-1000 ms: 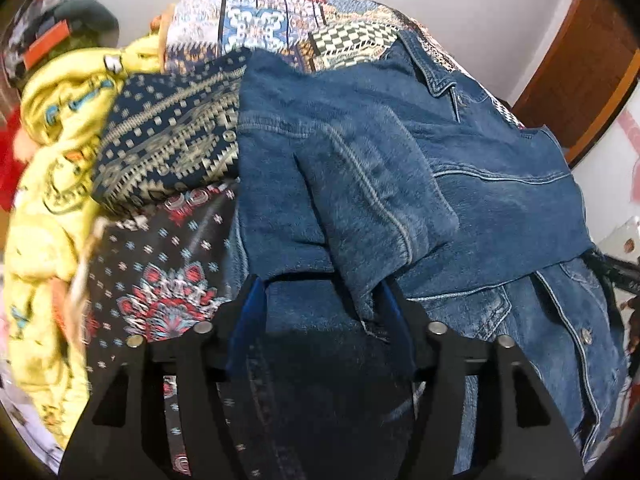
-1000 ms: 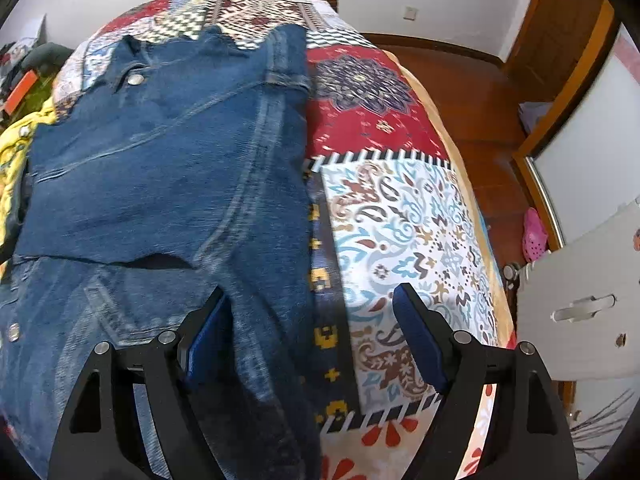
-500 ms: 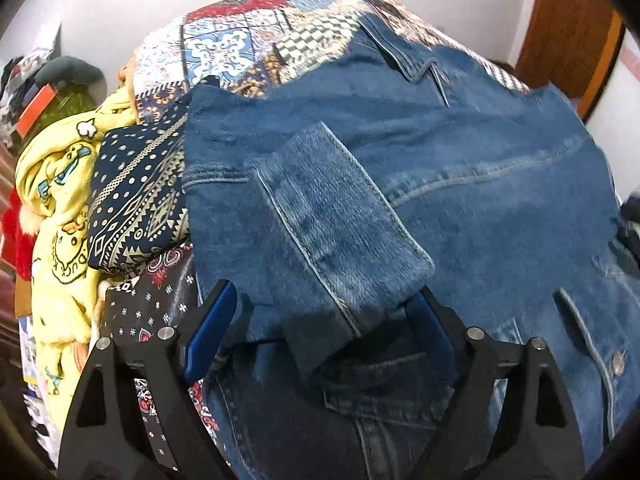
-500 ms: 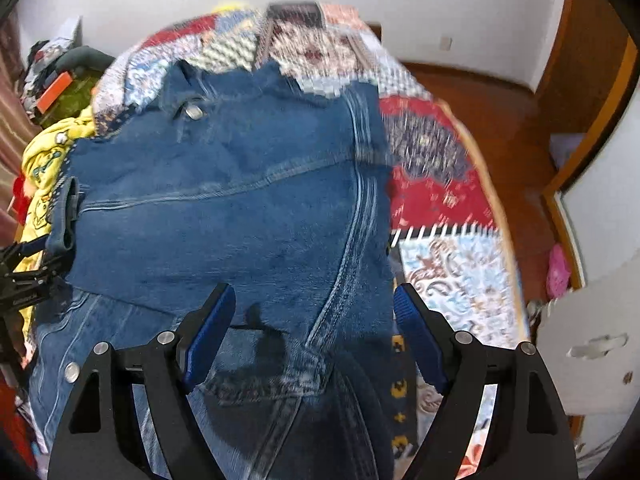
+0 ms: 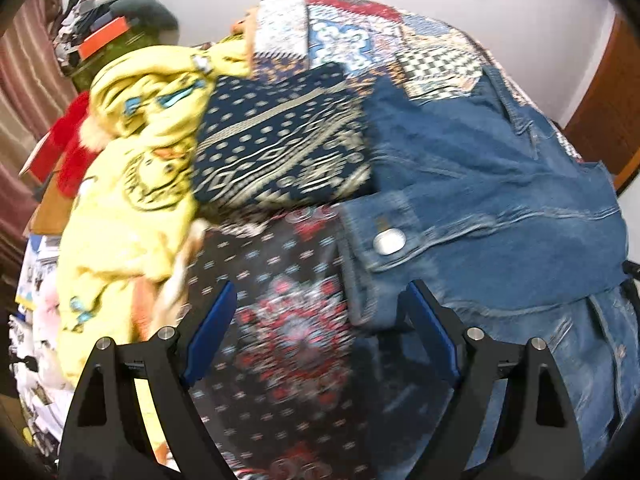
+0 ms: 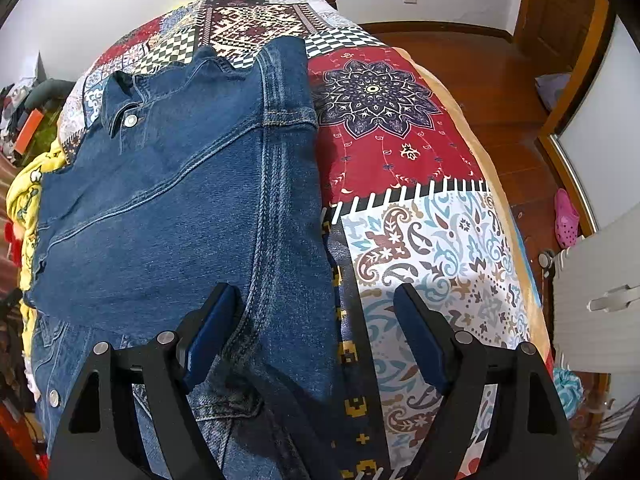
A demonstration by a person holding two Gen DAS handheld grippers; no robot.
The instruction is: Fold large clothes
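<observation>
A blue denim jacket [image 6: 172, 208] lies flat on the patchwork bedspread [image 6: 400, 148], collar toward the far end. It also shows in the left wrist view [image 5: 500, 184], with a sleeve cuff and metal button [image 5: 388, 241] folded over its left side. My left gripper [image 5: 318, 328] is open and empty, low over the bedspread just left of the cuff. My right gripper [image 6: 316, 320] is open and empty, straddling the jacket's right side edge.
A folded navy patterned cloth [image 5: 280, 148] and a crumpled yellow garment [image 5: 132, 184] lie left of the jacket. More clothes are piled at the far left [image 5: 104, 36]. Wooden floor [image 6: 500, 92] and a white cabinet [image 6: 600, 300] lie right of the bed.
My left gripper let go of the sleeve cuff, opened and swung left off the jacket. My right gripper stayed open and drifted back to the jacket's right edge.
</observation>
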